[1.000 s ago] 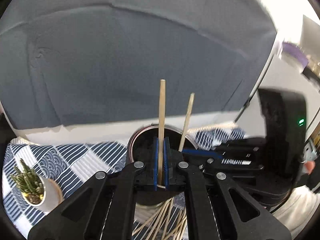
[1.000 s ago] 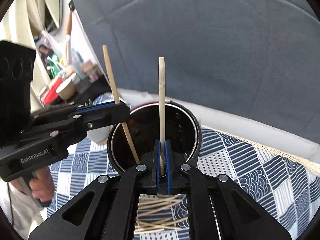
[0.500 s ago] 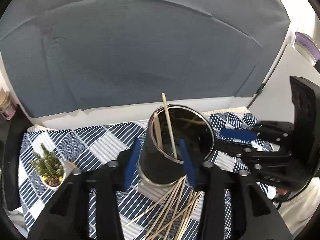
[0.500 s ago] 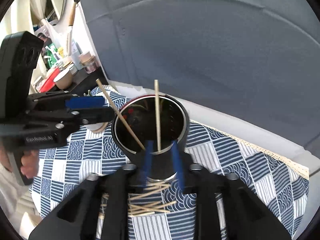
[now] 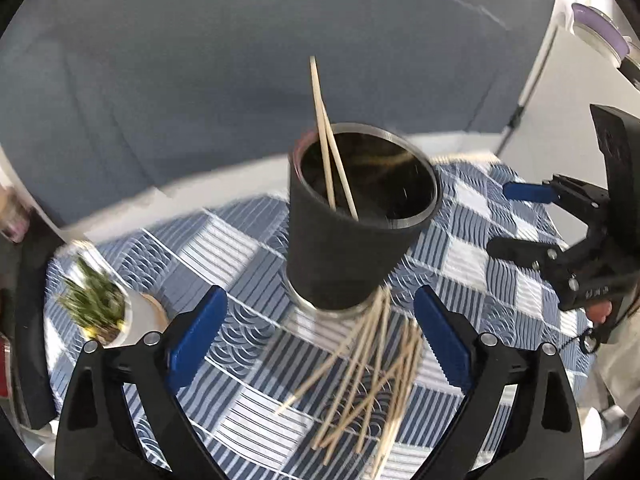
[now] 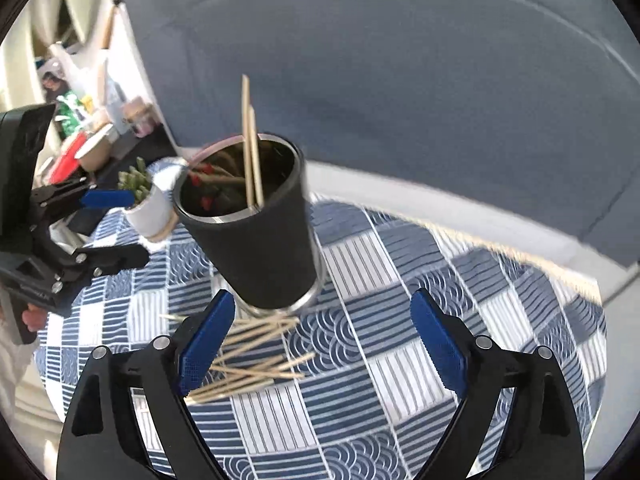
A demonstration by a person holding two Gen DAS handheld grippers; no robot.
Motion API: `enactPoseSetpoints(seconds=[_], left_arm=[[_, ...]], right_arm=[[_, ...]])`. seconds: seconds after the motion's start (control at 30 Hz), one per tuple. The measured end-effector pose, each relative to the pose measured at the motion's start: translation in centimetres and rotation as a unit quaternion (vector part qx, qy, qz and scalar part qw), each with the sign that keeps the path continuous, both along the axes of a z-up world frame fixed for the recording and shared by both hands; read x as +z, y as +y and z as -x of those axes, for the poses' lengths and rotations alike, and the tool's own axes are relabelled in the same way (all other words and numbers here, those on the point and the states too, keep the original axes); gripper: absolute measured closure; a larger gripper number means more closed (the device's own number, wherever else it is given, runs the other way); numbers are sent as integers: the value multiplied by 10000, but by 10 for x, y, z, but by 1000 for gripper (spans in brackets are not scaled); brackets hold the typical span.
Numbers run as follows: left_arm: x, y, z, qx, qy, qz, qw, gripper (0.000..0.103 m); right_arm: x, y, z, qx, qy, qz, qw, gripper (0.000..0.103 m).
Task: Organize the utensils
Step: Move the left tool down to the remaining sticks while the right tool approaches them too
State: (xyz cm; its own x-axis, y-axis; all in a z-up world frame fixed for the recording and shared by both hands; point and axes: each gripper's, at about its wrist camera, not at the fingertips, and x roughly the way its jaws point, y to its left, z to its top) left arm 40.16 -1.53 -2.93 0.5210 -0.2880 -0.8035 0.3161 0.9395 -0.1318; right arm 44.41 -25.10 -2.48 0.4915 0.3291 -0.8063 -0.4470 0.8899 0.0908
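A black cup with a steel rim stands on the blue-and-white patterned cloth. Two wooden sticks stand in it, leaning on the rim. Several more sticks lie heaped on the cloth at its foot. My left gripper is wide and its jaws are still opening, gripping nothing. The right gripper is the same: jaws opening, empty. The cup stands just beyond both sets of fingertips.
A small potted succulent sits on the cloth left of the cup. A grey sofa back rises behind the table. A cluttered shelf lies far left. A person's hand grips the right handle.
Each gripper was shut on one stick held upright over the cup. Both have opened wide, the sticks have dropped into the cup, and both grippers have drawn back from it.
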Motion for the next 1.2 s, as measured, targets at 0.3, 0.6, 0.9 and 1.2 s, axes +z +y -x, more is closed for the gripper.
enactPoseSetpoints(seconds=[0.3, 0.6, 0.9, 1.2], left_arm=[[-62, 11, -12, -883, 770, 53, 9931, 11], [-94, 20, -1, -1766, 930, -364, 9792, 11], [-122, 16, -12, -2053, 1097, -702, 9700, 11], [-134, -16, -19, -2450, 956, -1188, 9574, 8]], right_arm=[[-45, 0, 31, -1136, 623, 129, 9915, 16], [-96, 40, 83, -2084, 1350, -45, 9687, 16], [-122, 53, 91, -2896, 1537, 310, 9442, 16], [-133, 50, 84, -3076, 1676, 327, 9361, 15]])
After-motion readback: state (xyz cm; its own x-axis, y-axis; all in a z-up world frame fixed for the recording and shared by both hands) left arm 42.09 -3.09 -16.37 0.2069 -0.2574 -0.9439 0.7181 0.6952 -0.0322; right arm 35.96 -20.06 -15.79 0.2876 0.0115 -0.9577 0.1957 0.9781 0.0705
